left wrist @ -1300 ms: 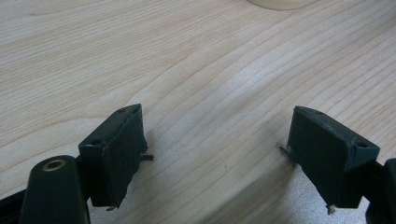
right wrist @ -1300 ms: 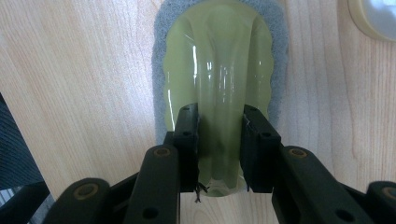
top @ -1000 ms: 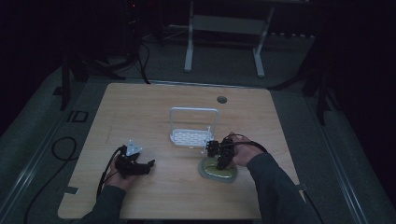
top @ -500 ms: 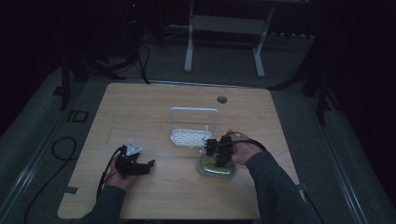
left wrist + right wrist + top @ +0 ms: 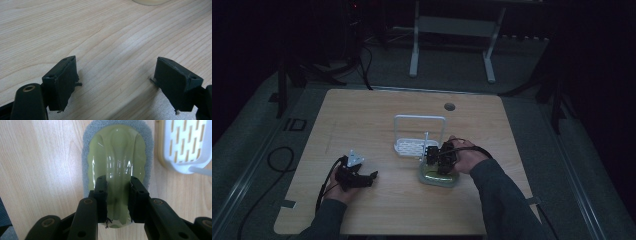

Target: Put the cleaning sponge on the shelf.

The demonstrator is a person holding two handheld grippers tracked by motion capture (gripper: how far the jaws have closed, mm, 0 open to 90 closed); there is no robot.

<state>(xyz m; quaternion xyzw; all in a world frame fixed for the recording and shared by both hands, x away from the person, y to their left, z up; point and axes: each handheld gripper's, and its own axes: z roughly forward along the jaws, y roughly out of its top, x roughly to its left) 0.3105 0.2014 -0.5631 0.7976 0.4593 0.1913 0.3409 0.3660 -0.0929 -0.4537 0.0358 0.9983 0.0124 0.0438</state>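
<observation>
A pale wooden table [image 5: 377, 120] takes up the middle of the dim high view, with dark floor around it and a white metal frame [image 5: 451, 30] standing beyond its far edge; much of the room behind is too dark to read. A small round hole [image 5: 449, 106] sits near the table's far edge.

Near the centre stands a white slotted rack [image 5: 417, 140] with a tall loop handle. In the right gripper view its perforated base [image 5: 186, 142] is cut off by the top and right edges.

Just to the near right of the rack lies a yellow-green scrubber with a grey pad [image 5: 117, 155], its glossy grip ridge running away from the camera. In the high view the scrubber [image 5: 437, 177] is largely covered by the right gripper and hand.

The right gripper [image 5: 117, 200] comes down on it from above, its two black jaws set closely on either side of the raised ridge; they appear clamped on it, though the contact faces themselves are hidden. The right hand [image 5: 469, 157] wraps the tool.

The left gripper [image 5: 357, 177] rests at the near left of the table, held by the left hand [image 5: 339, 190], a cable trailing behind. In its own view the left gripper [image 5: 115, 82] has its jaws wide apart over bare wood, and a pale rim [image 5: 150, 2] is cut off at the top.
</observation>
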